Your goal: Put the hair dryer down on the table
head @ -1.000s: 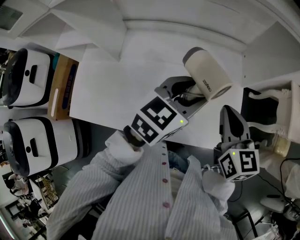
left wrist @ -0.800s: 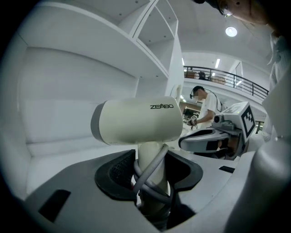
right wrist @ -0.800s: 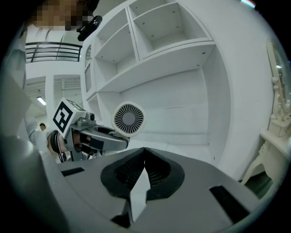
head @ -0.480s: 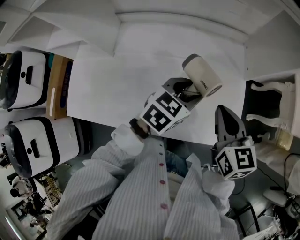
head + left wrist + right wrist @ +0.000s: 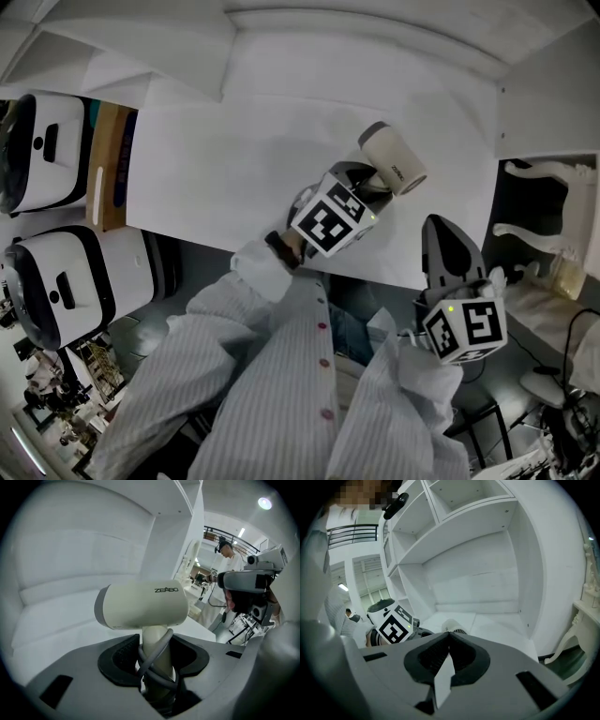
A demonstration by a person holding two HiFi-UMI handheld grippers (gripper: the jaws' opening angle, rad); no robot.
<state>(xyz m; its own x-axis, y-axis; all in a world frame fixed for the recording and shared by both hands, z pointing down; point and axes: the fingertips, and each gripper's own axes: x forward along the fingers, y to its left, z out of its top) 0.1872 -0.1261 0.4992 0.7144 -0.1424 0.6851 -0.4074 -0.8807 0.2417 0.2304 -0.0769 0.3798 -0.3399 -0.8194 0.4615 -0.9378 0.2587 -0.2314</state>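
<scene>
A cream hair dryer (image 5: 394,159) with a grey rear ring hangs over the right part of the white table (image 5: 234,159). My left gripper (image 5: 367,183) is shut on its handle, which has the grey cord wrapped around it. In the left gripper view the hair dryer (image 5: 140,606) stands upright between the jaws (image 5: 157,663), barrel lying crosswise. My right gripper (image 5: 445,248) is off the table's near right edge, shut with nothing in it. From the right gripper view, its jaws (image 5: 449,637) meet at the tip, and beyond them I see the hair dryer's grille end (image 5: 454,629).
Two white and black devices (image 5: 42,164) (image 5: 66,281) and a cardboard box (image 5: 111,164) sit to the left of the table. A white ornate piece of furniture (image 5: 544,202) stands at the right. White shelf walls (image 5: 468,536) close in the table's back and right side.
The left gripper and the hair dryer have sunk lower toward the table and look smaller. The right gripper has stayed by the table's near right edge.
</scene>
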